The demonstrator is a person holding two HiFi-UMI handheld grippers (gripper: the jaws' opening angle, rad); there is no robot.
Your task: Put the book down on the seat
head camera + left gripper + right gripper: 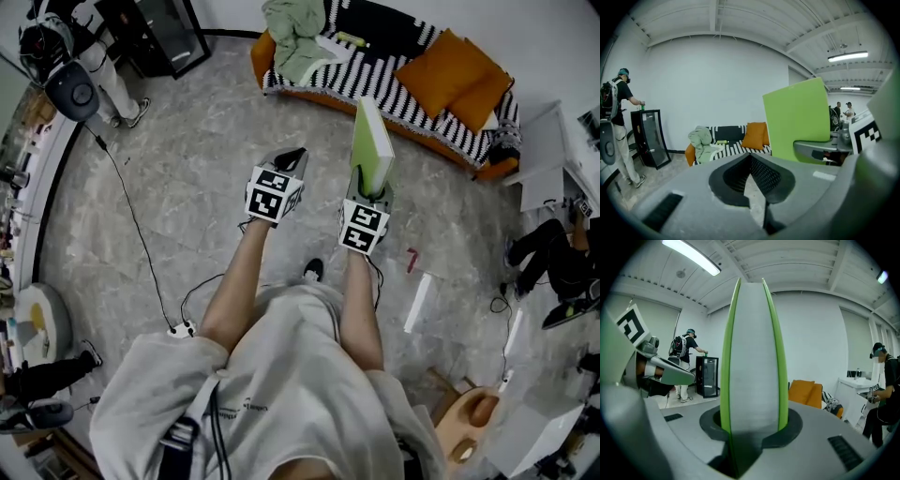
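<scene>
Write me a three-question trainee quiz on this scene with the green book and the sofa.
1. True or false: the green book already lies on the sofa.
2. Which gripper holds the book? A) left B) right
3. Fill in: the sofa's cushions are ___ in colour.
Key: 1 false, it is held upright above the floor; 2 B, the right gripper; 3 orange.

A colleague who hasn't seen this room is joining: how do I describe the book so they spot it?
Find the black-and-white striped sofa. In front of it, the book stands upright in the right gripper's jaws. Lime-green covers around white pages set it apart from the pale green cloth on the sofa.
</scene>
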